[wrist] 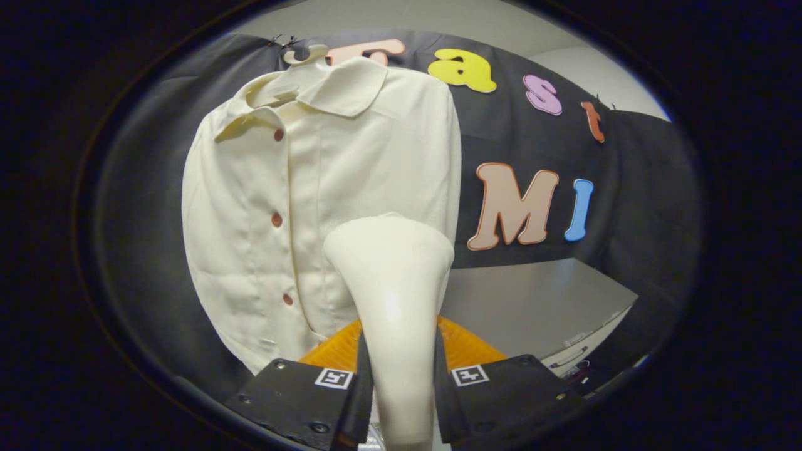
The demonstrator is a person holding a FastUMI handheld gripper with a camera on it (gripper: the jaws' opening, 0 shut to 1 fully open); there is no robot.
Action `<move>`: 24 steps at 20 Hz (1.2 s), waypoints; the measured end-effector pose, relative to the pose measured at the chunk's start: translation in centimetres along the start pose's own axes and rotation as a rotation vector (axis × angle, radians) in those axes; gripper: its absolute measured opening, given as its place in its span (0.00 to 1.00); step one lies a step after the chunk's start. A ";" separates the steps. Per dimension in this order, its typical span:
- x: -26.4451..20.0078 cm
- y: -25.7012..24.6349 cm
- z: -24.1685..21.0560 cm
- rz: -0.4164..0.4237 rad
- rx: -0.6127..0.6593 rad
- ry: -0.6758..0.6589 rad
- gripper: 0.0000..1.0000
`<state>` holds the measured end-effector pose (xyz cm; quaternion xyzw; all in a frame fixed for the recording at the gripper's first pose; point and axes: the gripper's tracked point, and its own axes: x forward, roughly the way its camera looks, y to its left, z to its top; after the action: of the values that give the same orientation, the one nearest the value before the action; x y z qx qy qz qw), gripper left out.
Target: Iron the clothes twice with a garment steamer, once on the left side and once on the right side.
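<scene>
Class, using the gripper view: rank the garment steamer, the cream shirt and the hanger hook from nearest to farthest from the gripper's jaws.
1. Garment steamer: clamped between the jaws of the gripper, its head rising just ahead.
2. Cream shirt: hanging beyond the steamer head, mostly to its left.
3. Hanger hook: farthest, above the shirt's collar against the black cloth wall.

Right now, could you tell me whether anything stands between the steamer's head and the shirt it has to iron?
Nothing visible does. The gripper is shut on the garment steamer, whose head rises just ahead of the fingers, in front of the hanging shirt. Whether it touches the cloth cannot be told.
</scene>
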<state>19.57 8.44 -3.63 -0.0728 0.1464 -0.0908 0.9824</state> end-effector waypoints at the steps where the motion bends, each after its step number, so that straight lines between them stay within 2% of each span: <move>1: 0.0 0.1 -0.4 0.001 0.003 0.003 0.43; 10: 1.0 0.4 -5.4 0.022 -0.010 0.065 0.43; 11: 1.8 0.4 -6.2 0.022 -0.011 0.092 0.43; 13: 2.6 0.5 -10.2 0.032 0.002 0.261 0.43; 16: 4.0 0.1 -14.8 0.031 0.023 0.342 0.43; 19: 4.7 -0.7 -18.2 0.019 0.004 0.395 0.43; 24: 6.1 -1.0 -19.9 0.023 0.004 0.401 0.43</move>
<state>19.13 3.93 -23.94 -0.0494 0.3397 -0.0926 0.9346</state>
